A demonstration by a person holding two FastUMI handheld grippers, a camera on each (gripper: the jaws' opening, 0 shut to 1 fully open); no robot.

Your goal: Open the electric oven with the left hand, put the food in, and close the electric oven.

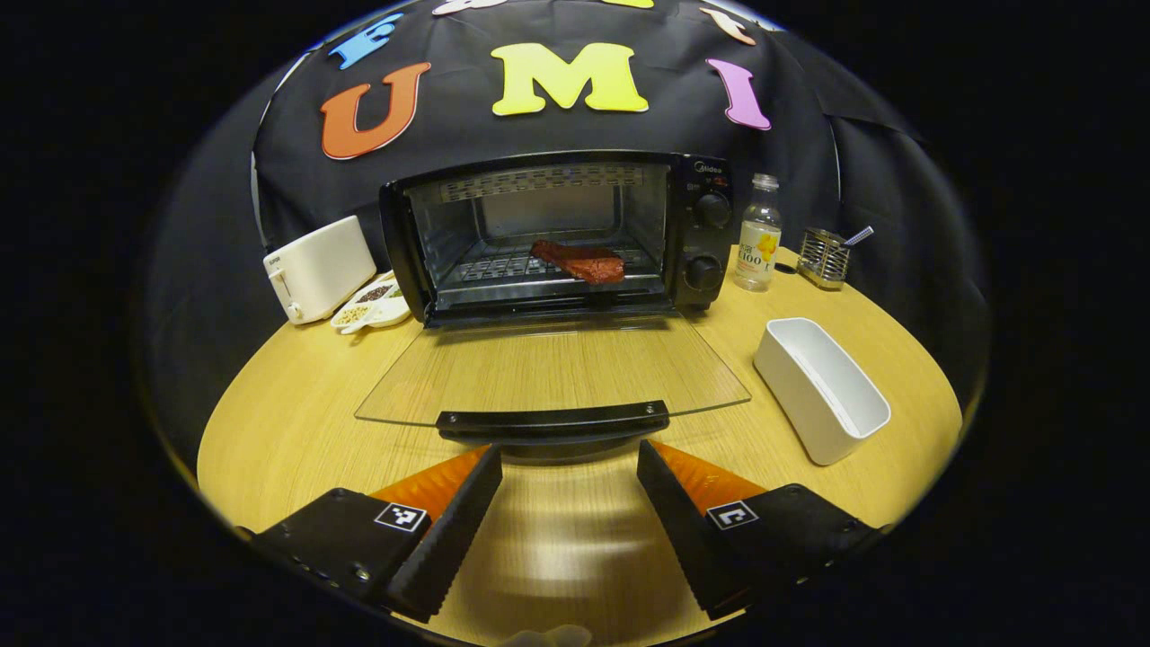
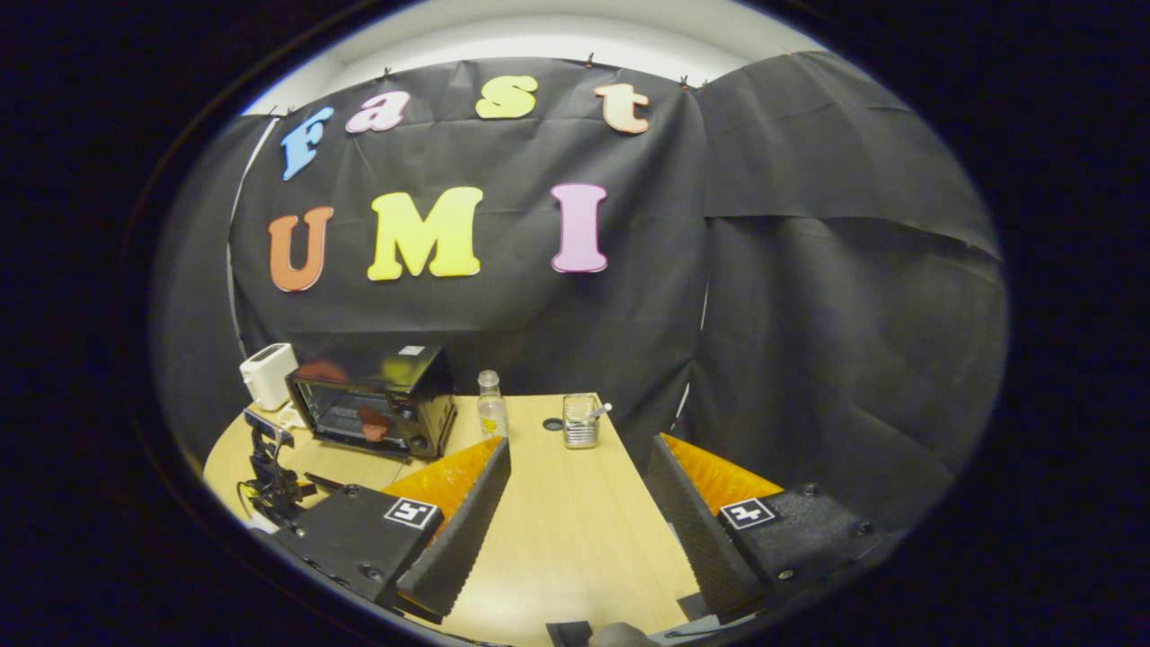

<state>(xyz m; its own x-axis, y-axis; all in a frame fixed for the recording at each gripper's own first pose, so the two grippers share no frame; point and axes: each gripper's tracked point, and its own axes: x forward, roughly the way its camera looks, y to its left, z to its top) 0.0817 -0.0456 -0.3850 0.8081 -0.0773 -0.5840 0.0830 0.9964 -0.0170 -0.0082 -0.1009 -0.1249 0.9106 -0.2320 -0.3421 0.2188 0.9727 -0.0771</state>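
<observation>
- In your left gripper view, at the far left, a white, smooth-sided plastic toaster [image 1: 318, 267] stands on the round, pale wood-grain worktop [image 1: 287, 431], with a white divided dish of seeds and grains [image 1: 371, 305] just beside it, wedged between the toaster and the oven.
- The black metal electric oven [image 1: 557, 234] sits at the back centre with its clear glass door [image 1: 552, 368] folded flat down towards you; the door's black bar handle [image 1: 552, 420] lies at the near edge.
- The food, a reddish-brown, rough-surfaced slab of meat [image 1: 579, 261], lies on the wire rack inside the oven cavity, towards the right half of the rack.
- Your left gripper [image 1: 568, 467] sits just short of the door handle, its two black ribbed fingers [image 1: 458, 521] spread wide apart with nothing between them; bare worktop shows in the gap.
- Two round black knobs [image 1: 710, 241] are stacked on the oven's right panel.
- Right of the oven stands a clear plastic bottle with a yellow label [image 1: 758, 235], then a small metal mesh holder [image 1: 823, 258] near the worktop's back edge.
- A white, rectangular, smooth-walled tub [image 1: 822, 388] lies on the right side, near the door's right corner but apart from it; open wood remains between it and the worktop's curved edge.
- In your right gripper view, the right gripper [image 2: 579, 503] is held over the worktop's right part, well apart from the oven, fingers parted and empty.
- There you also see the other gripper's black frame [image 2: 269, 472] at the far left, in front of the oven.
</observation>
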